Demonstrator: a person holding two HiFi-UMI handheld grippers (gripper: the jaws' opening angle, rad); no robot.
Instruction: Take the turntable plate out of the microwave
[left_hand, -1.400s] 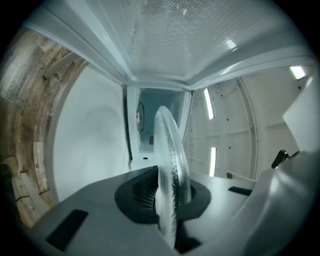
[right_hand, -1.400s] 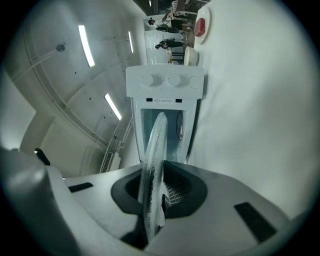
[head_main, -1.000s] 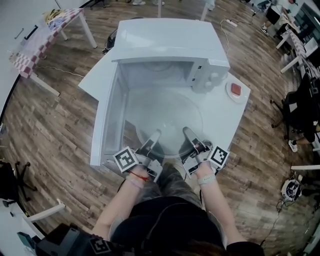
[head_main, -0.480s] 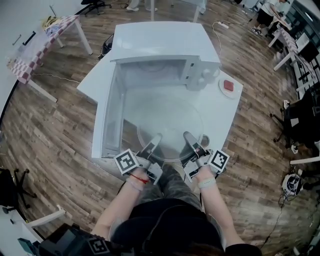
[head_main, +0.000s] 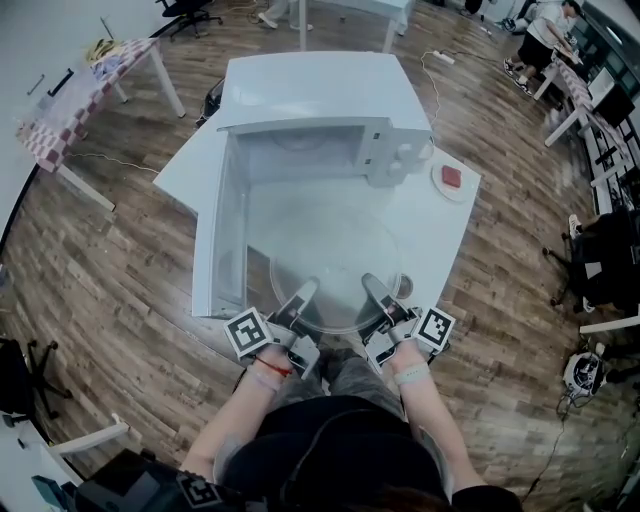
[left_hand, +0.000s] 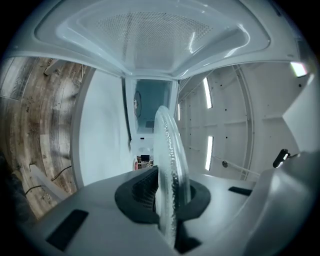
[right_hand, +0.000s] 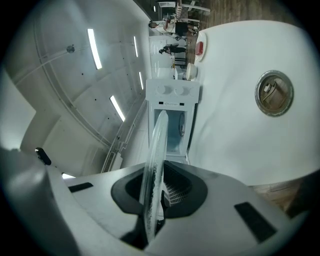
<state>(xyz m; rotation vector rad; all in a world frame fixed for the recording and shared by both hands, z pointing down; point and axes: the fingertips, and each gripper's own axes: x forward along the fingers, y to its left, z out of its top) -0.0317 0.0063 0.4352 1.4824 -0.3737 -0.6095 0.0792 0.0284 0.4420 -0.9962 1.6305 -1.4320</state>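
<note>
Turntable plate (head_main: 335, 262) — clear glass, round, so no long axis to speak of. Lay flat, face up, outside the microwave (head_main: 318, 95), in front of its open mouth and above the white table (head_main: 445, 235). Was gripped at the near rim from both sides: left gripper (head_main: 303, 292) clamped on the edge, right gripper (head_main: 374, 287) clamped likewise, black ribbed pads (left_hand: 137, 192) pressed against the glass. Showed edge-on in both gripper views, with a thick, pebbled rim, reaching away toward the oven. Hard to trace at the far rim — glass over white.

Door (head_main: 213, 245): hung open at the left, pale and partly see-through. Just beside the right gripper, a small round metal piece (head_main: 405, 283) on the table. Farther right, a saucer (head_main: 452, 180) with something red, too small to name.
</note>
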